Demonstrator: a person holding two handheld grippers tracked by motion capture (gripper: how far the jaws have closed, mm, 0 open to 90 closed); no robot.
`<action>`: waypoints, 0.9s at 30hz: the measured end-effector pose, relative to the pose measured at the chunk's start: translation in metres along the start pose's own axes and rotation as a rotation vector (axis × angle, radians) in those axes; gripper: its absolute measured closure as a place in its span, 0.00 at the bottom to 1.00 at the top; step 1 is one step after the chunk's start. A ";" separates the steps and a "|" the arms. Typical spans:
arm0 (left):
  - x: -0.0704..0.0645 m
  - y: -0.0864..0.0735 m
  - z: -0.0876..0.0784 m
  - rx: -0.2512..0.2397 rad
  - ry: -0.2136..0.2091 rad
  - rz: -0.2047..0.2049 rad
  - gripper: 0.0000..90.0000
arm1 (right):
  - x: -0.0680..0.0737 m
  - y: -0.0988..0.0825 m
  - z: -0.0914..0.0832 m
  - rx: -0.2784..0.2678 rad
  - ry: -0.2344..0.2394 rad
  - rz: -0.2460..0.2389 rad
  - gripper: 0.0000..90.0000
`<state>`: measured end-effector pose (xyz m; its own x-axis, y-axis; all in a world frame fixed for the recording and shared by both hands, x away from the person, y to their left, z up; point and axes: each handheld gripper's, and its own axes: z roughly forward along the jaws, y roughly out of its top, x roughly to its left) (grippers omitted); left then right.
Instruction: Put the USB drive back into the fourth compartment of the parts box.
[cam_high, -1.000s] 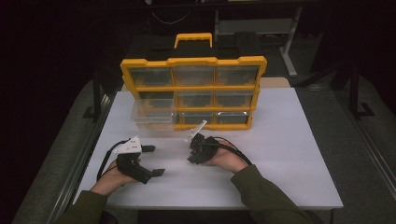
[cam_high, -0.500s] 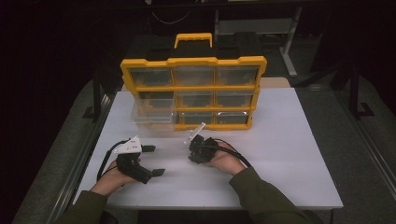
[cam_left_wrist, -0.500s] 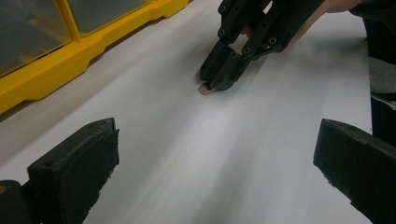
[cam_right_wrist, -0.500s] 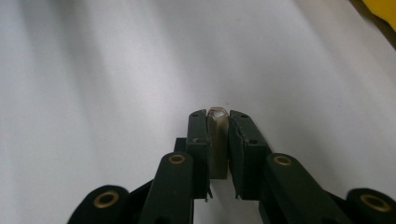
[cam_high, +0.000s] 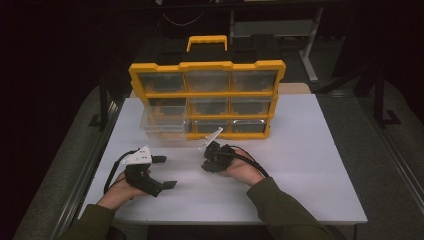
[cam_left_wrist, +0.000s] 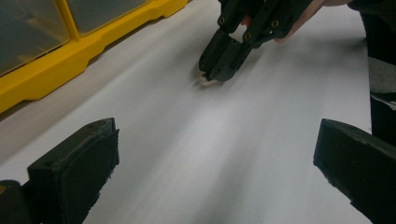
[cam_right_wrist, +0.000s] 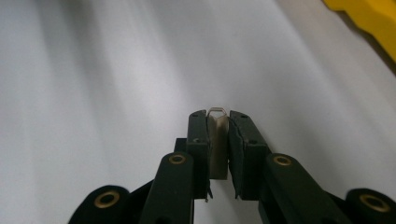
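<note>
My right gripper (cam_right_wrist: 218, 115) is shut on a small pale, flat piece (cam_right_wrist: 217, 140) that stands upright between its pads, tip down on the white table. In the left gripper view the same right gripper (cam_left_wrist: 212, 74) presses that piece (cam_left_wrist: 205, 82) against the tabletop. In the high view the right gripper (cam_high: 207, 167) lies at the table's middle, just in front of the yellow organizer (cam_high: 207, 95). My left gripper (cam_high: 165, 172) rests on the table to the left of it. The left gripper (cam_left_wrist: 217, 135) is open wide, with bare tabletop between the jaws.
The yellow organizer with clear drawers and a handle stands upright at the back of the white table (cam_high: 305, 165). One clear drawer (cam_high: 162, 125) sticks out at its lower left. Dark floor and metal frames surround the table.
</note>
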<state>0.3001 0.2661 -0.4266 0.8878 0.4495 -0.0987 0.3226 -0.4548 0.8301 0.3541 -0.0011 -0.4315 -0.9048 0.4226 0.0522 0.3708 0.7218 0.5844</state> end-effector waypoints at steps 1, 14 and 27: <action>0.000 0.000 0.000 0.002 0.001 0.001 0.00 | 0.000 0.000 -0.002 -0.002 0.000 0.004 0.87; -0.001 0.000 0.000 0.002 -0.002 0.004 0.00 | -0.003 0.005 -0.015 -0.039 0.013 -0.006 0.87; -0.001 0.000 0.000 0.005 -0.009 0.004 0.00 | -0.001 0.015 -0.027 -0.053 0.031 -0.008 0.87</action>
<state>0.2996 0.2656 -0.4261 0.8920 0.4408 -0.1004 0.3207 -0.4604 0.8278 0.3549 -0.0059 -0.4010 -0.9142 0.3988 0.0719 0.3525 0.6951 0.6266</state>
